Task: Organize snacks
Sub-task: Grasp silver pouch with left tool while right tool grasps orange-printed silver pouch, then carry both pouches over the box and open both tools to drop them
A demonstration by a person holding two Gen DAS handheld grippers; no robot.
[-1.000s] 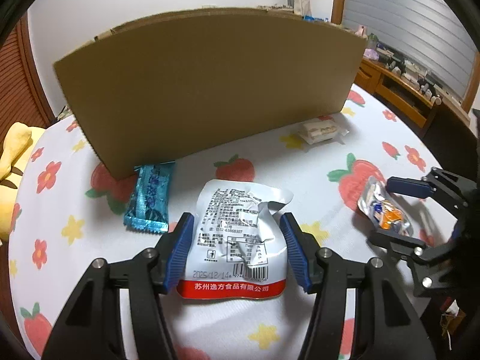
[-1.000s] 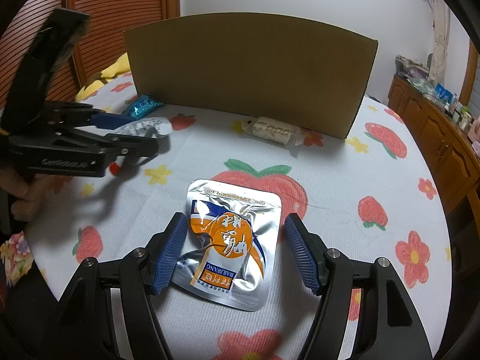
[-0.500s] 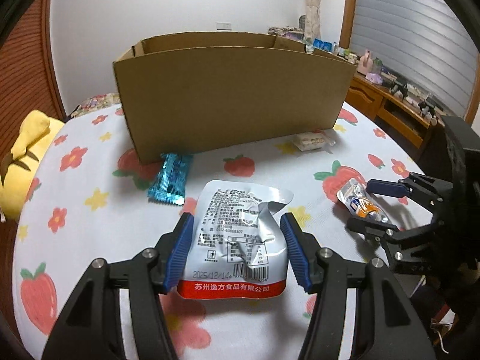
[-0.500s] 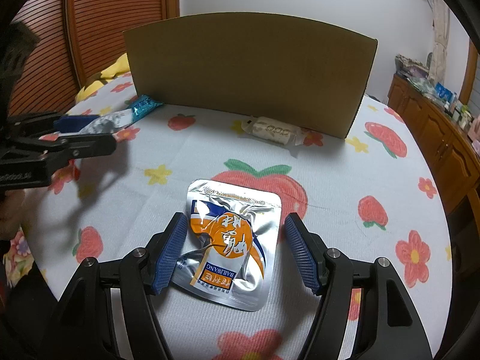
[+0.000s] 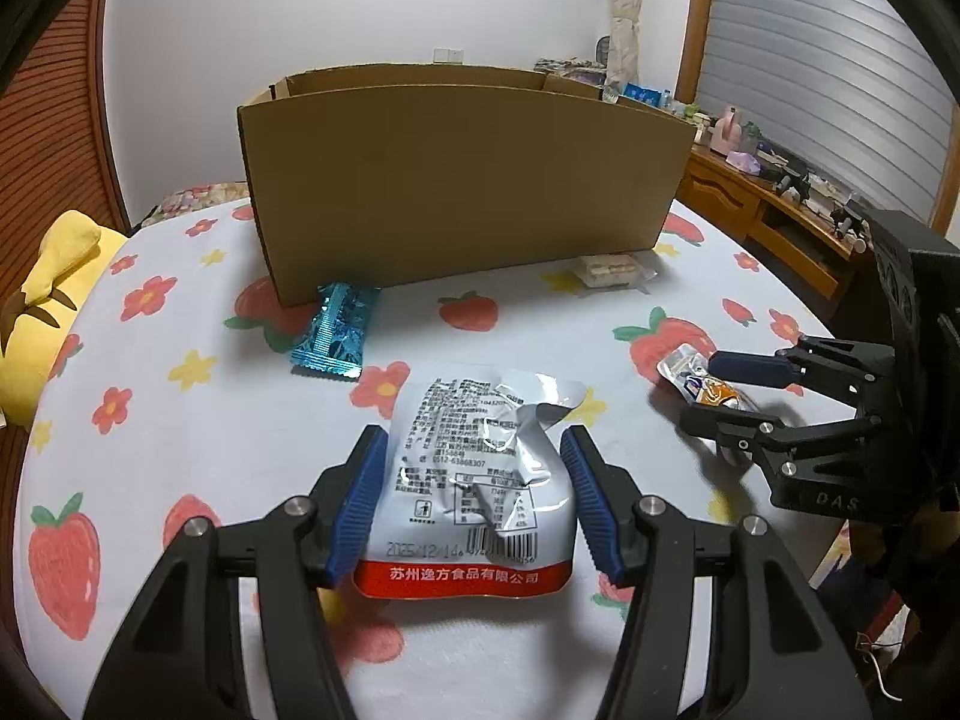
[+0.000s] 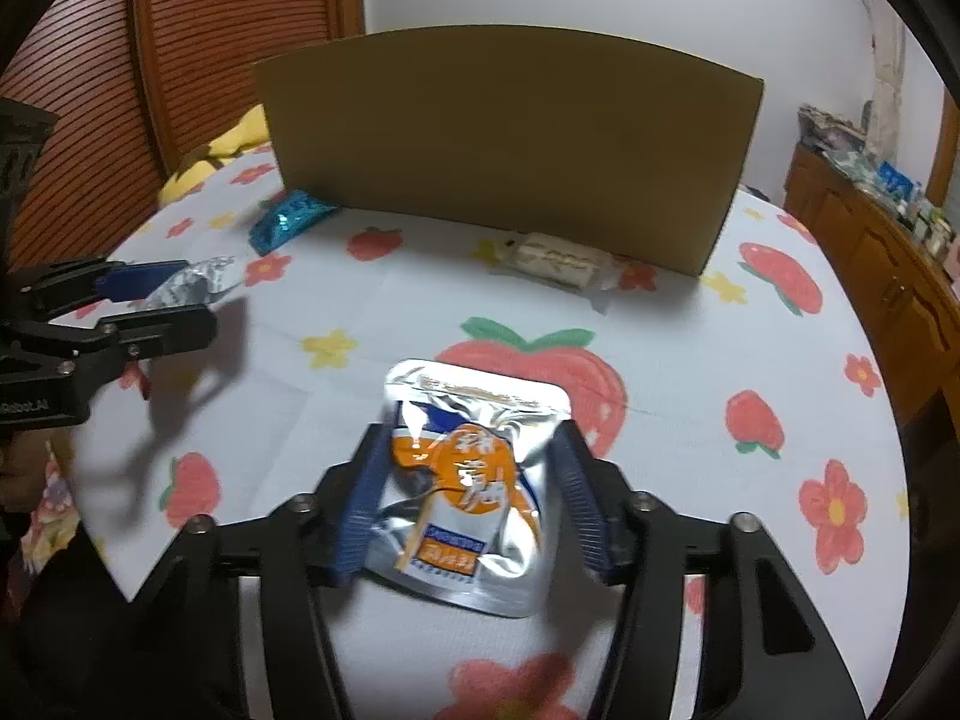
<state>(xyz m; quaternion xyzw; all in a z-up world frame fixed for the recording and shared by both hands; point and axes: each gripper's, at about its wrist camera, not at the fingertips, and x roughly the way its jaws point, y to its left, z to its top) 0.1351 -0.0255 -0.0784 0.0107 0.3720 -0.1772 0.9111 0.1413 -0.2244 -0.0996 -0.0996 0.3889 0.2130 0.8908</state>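
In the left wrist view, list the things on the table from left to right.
Blue wrapper → white pouch in the left gripper → pale snack → orange pouch between the closing right gripper.

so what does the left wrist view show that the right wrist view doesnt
Only the left wrist view shows the open top of the cardboard box, and the printed back of the white packet that the left gripper is clamped on.

Only the right wrist view shows the orange front of the silver pouch, with the right gripper closing on it, its pads already against the crumpling sides.

Both show the box front, the blue wrapper, the pale wrapped snack, the strawberry tablecloth and the yellow plush toy.
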